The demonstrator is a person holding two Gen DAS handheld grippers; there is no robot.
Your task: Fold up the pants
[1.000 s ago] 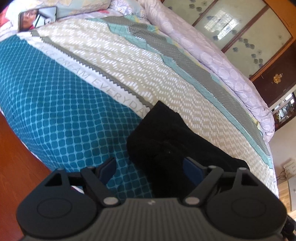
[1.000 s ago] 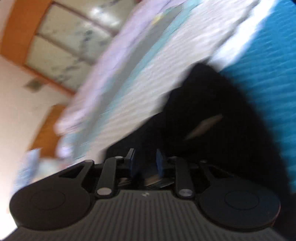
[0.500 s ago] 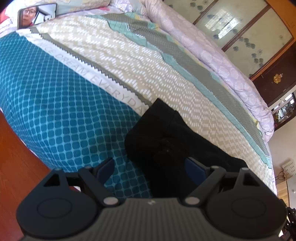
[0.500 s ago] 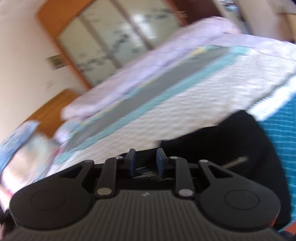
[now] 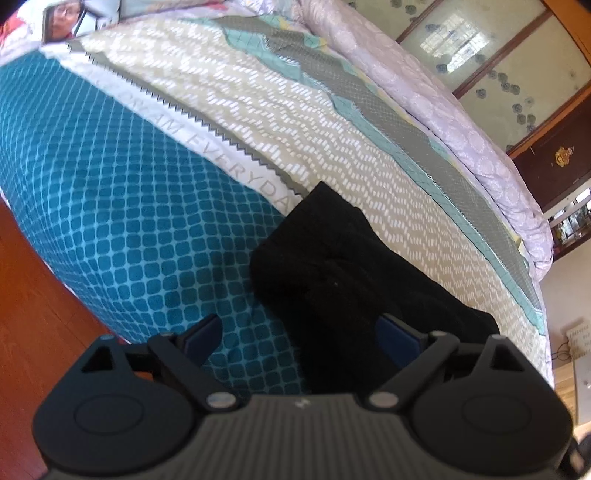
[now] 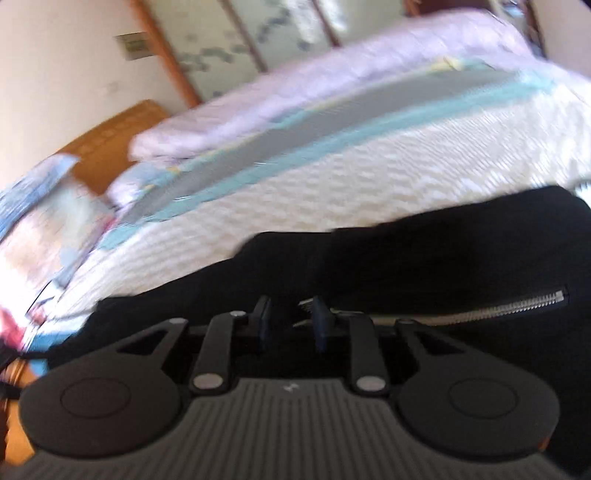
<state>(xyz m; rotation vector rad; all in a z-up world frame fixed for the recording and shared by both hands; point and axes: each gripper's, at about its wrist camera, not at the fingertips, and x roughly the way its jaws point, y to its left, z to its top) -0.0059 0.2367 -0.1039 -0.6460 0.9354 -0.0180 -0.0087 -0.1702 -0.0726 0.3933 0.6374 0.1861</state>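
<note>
Black pants [image 5: 332, 266] lie bunched on the patterned bedspread [image 5: 147, 229], near the bed's front edge. My left gripper [image 5: 301, 332] is open, its blue pads wide apart just above the near part of the pants, holding nothing. In the right wrist view the pants [image 6: 424, 258] spread across the frame, with a silver zipper [image 6: 509, 304] at the right. My right gripper [image 6: 289, 319] is nearly closed on a fold of the black fabric that fills the narrow gap between the pads.
A rolled lilac quilt [image 5: 443, 107] lies along the far side of the bed. Wardrobe doors [image 5: 498, 55] stand behind it. Red wooden floor [image 5: 33, 314] is at the left below the bed edge. A phone [image 5: 77, 18] is propped near the pillows.
My right gripper has swung round with the pants in it, so the view turned from steeply tilted to nearly level. The left gripper has stayed open and barely moved.
</note>
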